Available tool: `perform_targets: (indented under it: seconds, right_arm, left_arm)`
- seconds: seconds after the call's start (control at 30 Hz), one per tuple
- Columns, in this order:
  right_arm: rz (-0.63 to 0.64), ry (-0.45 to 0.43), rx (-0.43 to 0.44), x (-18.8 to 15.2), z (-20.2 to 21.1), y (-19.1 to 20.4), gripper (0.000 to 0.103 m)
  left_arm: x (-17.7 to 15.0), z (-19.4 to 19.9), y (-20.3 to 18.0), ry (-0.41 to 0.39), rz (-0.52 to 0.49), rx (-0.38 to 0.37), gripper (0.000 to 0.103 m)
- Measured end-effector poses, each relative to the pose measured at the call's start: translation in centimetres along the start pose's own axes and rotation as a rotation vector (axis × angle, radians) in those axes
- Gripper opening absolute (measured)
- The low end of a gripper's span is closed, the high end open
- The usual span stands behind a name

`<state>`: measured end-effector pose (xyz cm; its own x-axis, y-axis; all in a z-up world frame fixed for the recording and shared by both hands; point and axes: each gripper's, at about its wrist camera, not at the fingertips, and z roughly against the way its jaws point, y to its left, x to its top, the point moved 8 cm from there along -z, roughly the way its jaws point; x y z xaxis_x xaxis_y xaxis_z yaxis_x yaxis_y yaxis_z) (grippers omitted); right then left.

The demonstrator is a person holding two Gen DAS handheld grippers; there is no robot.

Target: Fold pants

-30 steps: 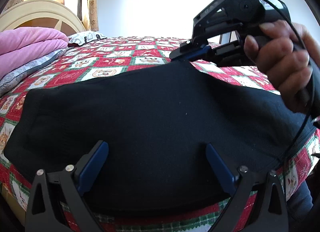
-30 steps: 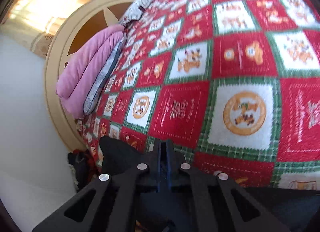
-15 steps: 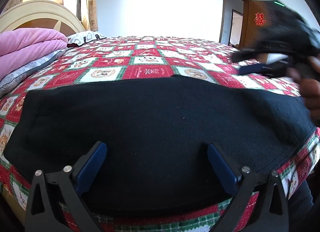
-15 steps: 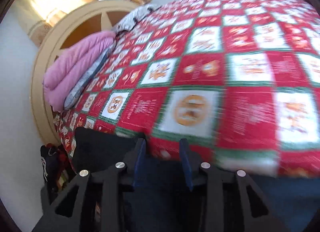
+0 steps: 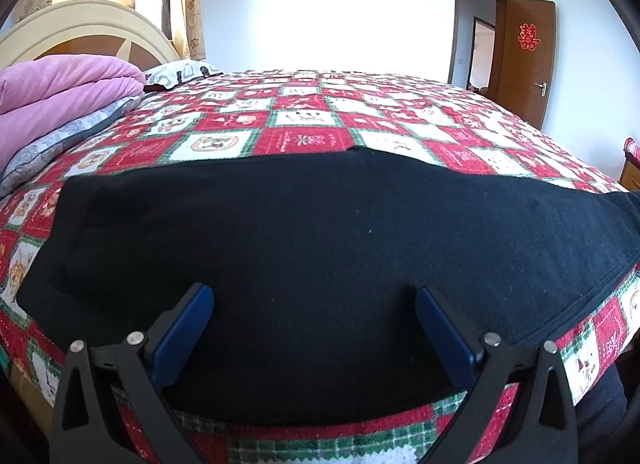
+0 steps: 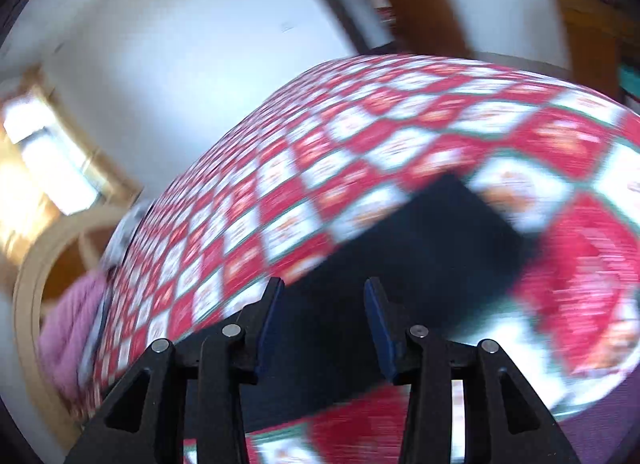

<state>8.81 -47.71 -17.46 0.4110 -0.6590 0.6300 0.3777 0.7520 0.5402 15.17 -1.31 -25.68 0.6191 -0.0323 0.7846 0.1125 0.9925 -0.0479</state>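
Lying flat across the near part of the bed, the pants are seen as one broad black band on the quilt. Their near edge is partly hidden behind the left gripper, and their right end is cut off by the edge of the left wrist view, so their full outline cannot be made out. Folds and seams are barely told apart in the dark cloth. The left gripper is held low over the pants with its jaws wide apart; nothing is clamped between them.

In the right wrist view everything is smeared by blur. The right gripper is seen above a dark corner of the pants, its jaws partly apart and opening, with no cloth gripped between them. Whether the fingertips touch the cloth cannot be told.

A pink blanket is stacked on a grey pillow at the left, before a cream headboard. A brown door is seen at the far right.
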Motion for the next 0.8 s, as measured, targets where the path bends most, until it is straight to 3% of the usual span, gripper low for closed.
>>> perform_targets:
  seconds: [0.17,0.27,0.53,0.73,0.8]
  right_arm:
    - [-0.152,-0.076,-0.033,1.7,2.6,-7.3,0.044]
    - [-0.189,-0.077,-0.061,1.5,2.4,-8.9,0.044]
    - [-0.119,-0.102,-0.078,1.5,0.6,-8.5,0.044]
    - [-0.104,-0.149,-0.037,2.1,-0.1,-8.8,0.043]
    - [-0.085,-0.152,-0.033,2.1,0.0,-8.6,0.035]
  left_arm:
    - [-0.4,0.4,0.0,0.007,0.004,0.007,0.103]
    - [-0.5,0.4,0.0,0.007,0.006,0.006,0.103]
    - [-0.5,0.4,0.0,0.006,0.006,0.004,0.103]
    - [-0.5,0.4,0.0,0.006,0.007,0.004,0.103]
    - [-0.5,0.4,0.0,0.006,0.007,0.004,0.103]
